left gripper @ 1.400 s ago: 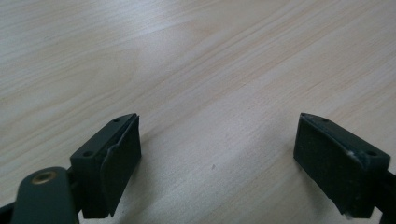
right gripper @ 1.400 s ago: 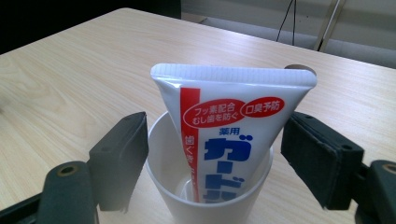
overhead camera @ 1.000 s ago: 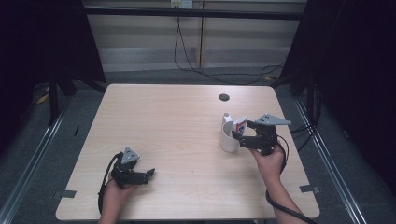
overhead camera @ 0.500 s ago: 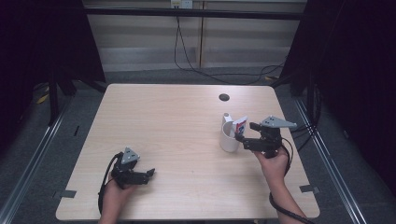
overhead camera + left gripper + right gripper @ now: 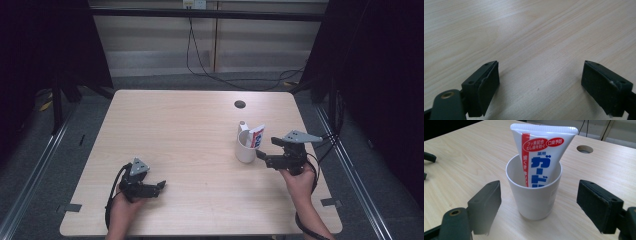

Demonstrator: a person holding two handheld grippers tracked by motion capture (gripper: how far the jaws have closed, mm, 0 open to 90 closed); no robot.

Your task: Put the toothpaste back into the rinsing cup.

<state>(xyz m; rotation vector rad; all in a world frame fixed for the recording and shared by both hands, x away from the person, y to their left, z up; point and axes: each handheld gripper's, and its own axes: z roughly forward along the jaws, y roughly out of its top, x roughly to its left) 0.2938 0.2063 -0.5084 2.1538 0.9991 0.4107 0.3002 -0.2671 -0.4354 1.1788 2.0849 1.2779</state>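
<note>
Right gripper view: a white plastic cup (image 5: 534,192) stands upright on the pale wooden table (image 5: 461,165), with a white toothpaste tube with red and blue print (image 5: 541,152) inside it.

Nearest the camera, the right gripper (image 5: 539,205) has its black jaws spread wide; they have just been opening, and the cup stands just ahead of the gap, its sides clear of both pads. The tube stands cap end down in the cup, its flat crimped end sticking up well above the rim and leaning toward the far wall. Beyond the cup a round cable hole (image 5: 584,149) is cut into the tabletop. From the high view, the cup (image 5: 245,147) sits on the table's right half with the right gripper (image 5: 261,156) just beside it, while the left gripper (image 5: 161,186) rests near the front left edge, jaws wide apart with bare wood between them.
</note>
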